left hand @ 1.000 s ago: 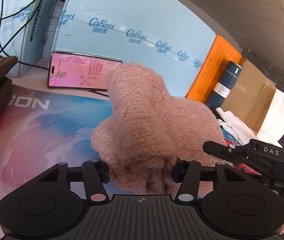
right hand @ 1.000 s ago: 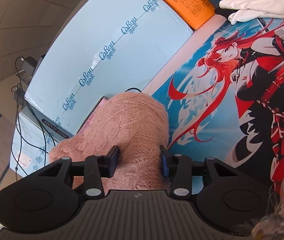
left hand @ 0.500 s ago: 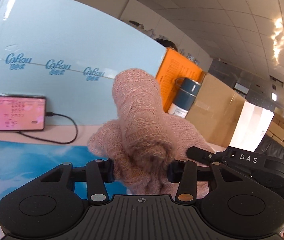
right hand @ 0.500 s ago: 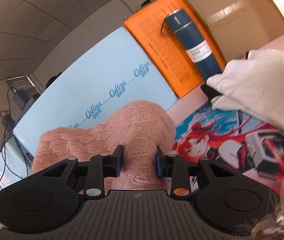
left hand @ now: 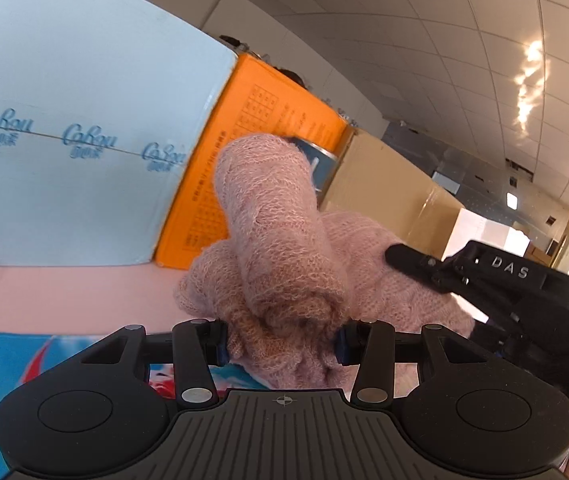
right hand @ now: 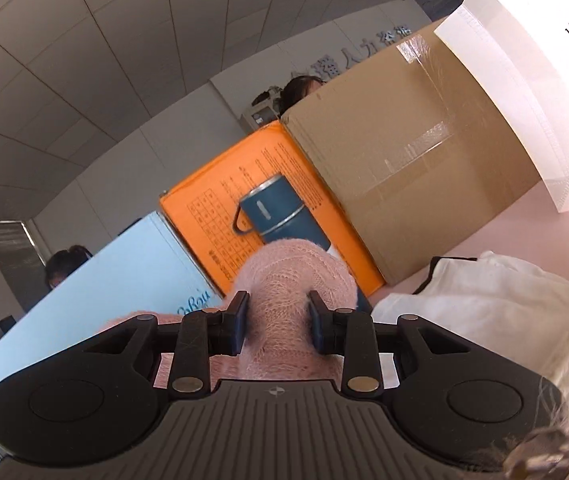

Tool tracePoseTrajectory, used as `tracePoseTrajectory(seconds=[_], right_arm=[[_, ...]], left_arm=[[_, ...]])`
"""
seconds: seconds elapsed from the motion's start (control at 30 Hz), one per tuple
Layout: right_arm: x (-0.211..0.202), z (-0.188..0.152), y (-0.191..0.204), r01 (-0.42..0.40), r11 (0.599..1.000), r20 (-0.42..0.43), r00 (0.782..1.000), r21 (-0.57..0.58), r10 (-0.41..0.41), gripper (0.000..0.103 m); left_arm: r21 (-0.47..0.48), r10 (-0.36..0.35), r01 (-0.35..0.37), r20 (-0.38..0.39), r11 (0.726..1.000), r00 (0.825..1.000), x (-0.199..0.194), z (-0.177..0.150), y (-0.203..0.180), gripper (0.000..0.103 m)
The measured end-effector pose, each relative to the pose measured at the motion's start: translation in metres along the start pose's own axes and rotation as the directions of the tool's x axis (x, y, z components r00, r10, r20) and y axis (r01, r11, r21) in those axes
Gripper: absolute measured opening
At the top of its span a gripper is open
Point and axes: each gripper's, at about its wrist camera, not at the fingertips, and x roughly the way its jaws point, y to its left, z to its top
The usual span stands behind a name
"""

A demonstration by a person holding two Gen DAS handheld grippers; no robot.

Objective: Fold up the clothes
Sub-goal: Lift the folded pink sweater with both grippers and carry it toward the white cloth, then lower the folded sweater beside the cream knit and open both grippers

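A pink knitted sweater [left hand: 280, 248] is bunched up and held off the table by both grippers. My left gripper [left hand: 282, 346] is shut on a thick roll of its knit. My right gripper [right hand: 278, 322] is shut on another fold of the same sweater [right hand: 284, 280]; its black body also shows at the right of the left wrist view [left hand: 524, 296], close beside the cloth. The sweater hides most of what lies under it.
A light blue panel [left hand: 64, 140], an orange box [right hand: 252, 184], a blue flask [right hand: 280, 216] and a brown carton [right hand: 404, 152] stand at the back. A white garment [right hand: 484, 300] and a white bag [right hand: 532, 80] are at the right. The printed mat [left hand: 12, 360] lies below.
Both grippers have lifted the sweater and swung it right and upward. The views have tilted from the mat and phone to the boxes and ceiling. Both grips have held.
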Motion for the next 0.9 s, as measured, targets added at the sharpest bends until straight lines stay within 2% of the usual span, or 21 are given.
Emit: tracePoseTrajectory(seconds=[0.1,0.2,0.27,0.43,0.5,0.6,0.63,0.67,0.7,0.77,0.8,0.87,0.9], right_arm=[[0.005,0.015,-0.013,0.069,0.997,0.033,0.997,-0.037,-0.067,0.027],[0.016,0.023,-0.033,0.151,0.986,0.055,0.988,-0.069,-0.147,0.025],[0.022,0.022,-0.05,0.185,0.981,0.049,0.982,-0.055,-0.183,0.025],[0.021,0.023,-0.084,0.212,0.976,0.035,0.976,0.05,-0.214,0.023],[0.014,0.024,-0.083,0.251,0.967,0.078,0.964,0.044,-0.254,0.023],[0.005,0.022,-0.076,0.285,0.958,0.132,0.949,0.025,-0.286,0.023],[0.002,0.021,-0.07,0.28,0.96,0.151,0.949,0.008,-0.278,0.023],[-0.001,0.019,-0.065,0.276,0.961,0.17,0.948,-0.008,-0.27,0.023],[-0.005,0.018,-0.059,0.27,0.963,0.187,0.947,-0.027,-0.26,0.028],[-0.007,0.013,-0.047,0.234,0.969,0.208,0.955,-0.082,-0.213,0.047],[-0.006,0.011,-0.042,0.203,0.973,0.199,0.964,-0.109,-0.179,0.06],[0.003,0.006,-0.041,0.159,0.979,0.134,0.981,-0.125,-0.142,0.062],[0.01,0.003,-0.043,0.162,0.98,0.092,0.984,-0.118,-0.152,0.062]], left_arm=[[-0.025,-0.047,0.047,-0.023,0.999,0.999,0.028,-0.009,-0.008,0.044],[-0.054,-0.048,0.045,-0.065,0.998,0.997,0.056,-0.022,-0.015,0.044],[-0.062,-0.045,0.04,-0.079,0.997,0.996,0.069,-0.03,-0.017,0.044],[-0.055,-0.025,0.02,-0.085,0.998,0.996,0.087,-0.044,-0.02,0.045],[-0.036,0.0,-0.003,-0.083,0.999,0.997,0.083,-0.044,-0.017,0.05],[-0.021,0.032,-0.033,-0.067,0.999,0.997,0.075,-0.041,-0.014,0.063],[-0.019,0.055,-0.056,-0.051,0.998,0.997,0.071,-0.04,-0.014,0.075],[-0.022,0.073,-0.074,-0.022,0.997,0.997,0.066,-0.039,-0.014,0.081],[-0.03,0.084,-0.084,0.017,0.996,0.996,0.059,-0.039,-0.012,0.084],[-0.033,0.129,-0.127,0.073,0.991,0.989,0.051,-0.036,-0.009,0.092],[-0.034,0.154,-0.151,0.094,0.988,0.984,0.048,-0.035,-0.007,0.093],[-0.033,0.228,-0.226,0.067,0.974,0.971,0.055,-0.033,-0.001,0.094],[-0.054,0.237,-0.235,0.035,0.97,0.971,0.06,-0.034,0.006,0.094]])
